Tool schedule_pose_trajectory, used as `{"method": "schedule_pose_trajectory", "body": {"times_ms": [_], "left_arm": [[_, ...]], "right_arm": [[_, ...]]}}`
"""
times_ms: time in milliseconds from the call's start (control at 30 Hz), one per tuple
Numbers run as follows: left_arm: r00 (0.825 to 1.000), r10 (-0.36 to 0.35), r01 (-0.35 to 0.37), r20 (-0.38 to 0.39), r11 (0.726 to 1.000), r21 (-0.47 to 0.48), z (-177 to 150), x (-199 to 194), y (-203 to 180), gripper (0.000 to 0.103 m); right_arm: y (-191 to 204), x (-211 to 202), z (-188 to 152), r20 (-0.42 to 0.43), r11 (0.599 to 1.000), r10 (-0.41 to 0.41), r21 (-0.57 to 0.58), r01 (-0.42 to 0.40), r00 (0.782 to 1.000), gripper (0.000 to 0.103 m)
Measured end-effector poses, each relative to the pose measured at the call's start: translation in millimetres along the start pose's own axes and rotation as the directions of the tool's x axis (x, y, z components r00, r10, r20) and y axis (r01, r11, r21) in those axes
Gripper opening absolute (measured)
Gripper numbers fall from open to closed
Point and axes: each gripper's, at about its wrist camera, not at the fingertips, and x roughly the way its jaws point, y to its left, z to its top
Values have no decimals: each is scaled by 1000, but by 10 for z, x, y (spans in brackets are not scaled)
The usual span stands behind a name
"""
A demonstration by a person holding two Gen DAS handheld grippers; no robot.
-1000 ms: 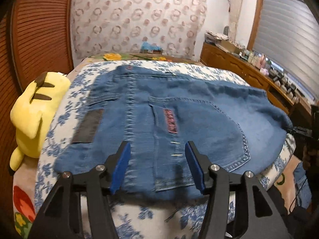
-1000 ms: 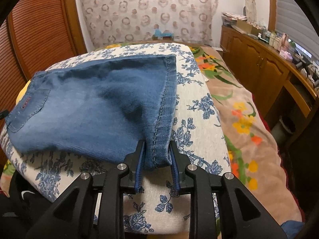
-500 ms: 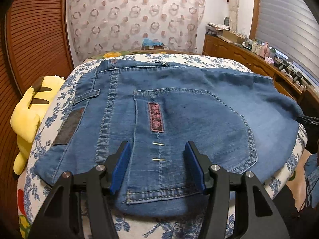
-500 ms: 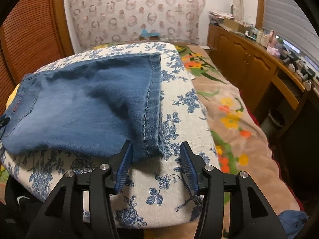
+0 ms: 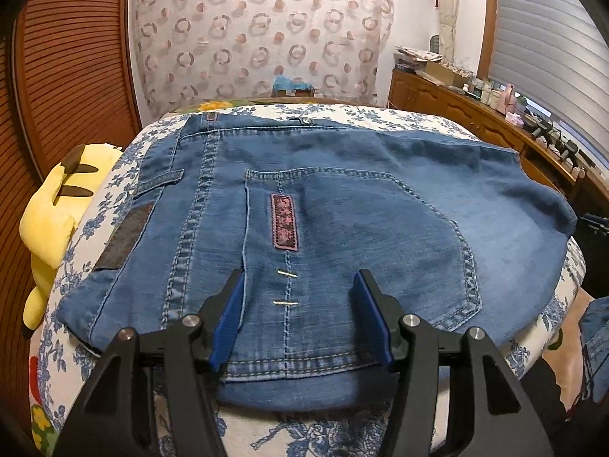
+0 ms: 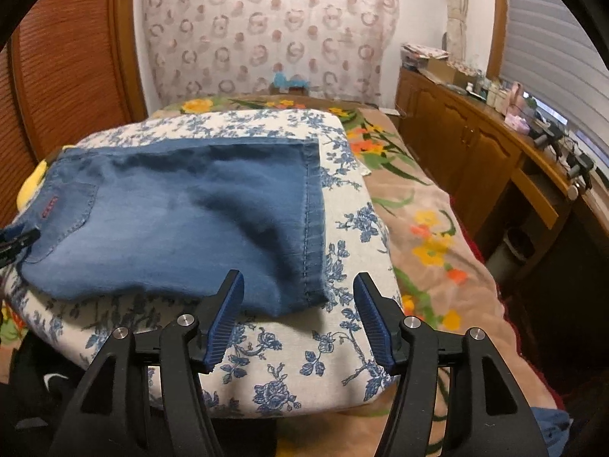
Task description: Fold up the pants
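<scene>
Left gripper (image 5: 298, 318): jaws spread, empty, over the waist end. Right gripper (image 6: 298, 320): jaws spread, empty, beside the hem corner. Jeans (image 5: 342, 221): one pair, folded flat on floral cushion (image 6: 342, 335), long axis left–right, waistband left, hems right. Yellow plush (image 5: 49, 221): one, left.

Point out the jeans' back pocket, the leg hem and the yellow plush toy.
back pocket (image 5: 361, 236): left wrist view, on the pocket's plain denim middle.
leg hem (image 6: 314, 221): right wrist view, on the stitched band at the leg's end.
yellow plush toy (image 5: 49, 213): left wrist view, on its yellow head.
</scene>
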Motion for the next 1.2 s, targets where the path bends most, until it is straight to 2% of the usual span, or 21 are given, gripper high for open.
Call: {"method": "schedule_pose_trajectory", "body": {"times_ms": [67, 200, 267, 367, 533, 700, 833, 1000, 1200], "left_arm": [[1000, -5, 5, 0, 1000, 2, 3, -11, -15, 57], [1000, -19, 19, -2, 1000, 4, 6, -34, -29, 57], [1000, -23, 23, 0, 1000, 6, 5, -53, -42, 57], [1000, -26, 26, 5, 1000, 10, 10, -81, -59, 57], [999, -36, 36, 20, 999, 1, 26, -162, -40, 57], [998, -40, 41, 47, 999, -13, 58, -308, 28, 57], [997, -33, 35, 68, 999, -23, 87, -421, 90, 57], [995, -25, 28, 98, 999, -39, 121, -583, 195, 57], [993, 6, 1, 118, 998, -57, 131, -721, 347, 57]], "right_arm": [[-5, 70, -3, -20, 1000, 9, 7, -9, 1000, 48], [-113, 208, -8, -38, 999, 10, 42, -9, 999, 36], [-156, 267, -13, -48, 998, 27, 60, -24, 998, 24], [-171, 284, -6, -47, 997, 54, 66, -50, 997, 11], [-74, 95, 133, 21, 993, 110, 39, -111, 994, 5], [167, -164, 447, 101, 987, 159, -40, -155, 982, 2], [460, -322, 718, 140, 969, 231, -118, -216, 963, 1], [978, -425, 1026, 155, 927, 339, -223, -301, 928, 1], [1704, -579, 1332, 155, 839, 494, -345, -421, 856, 1]]}}
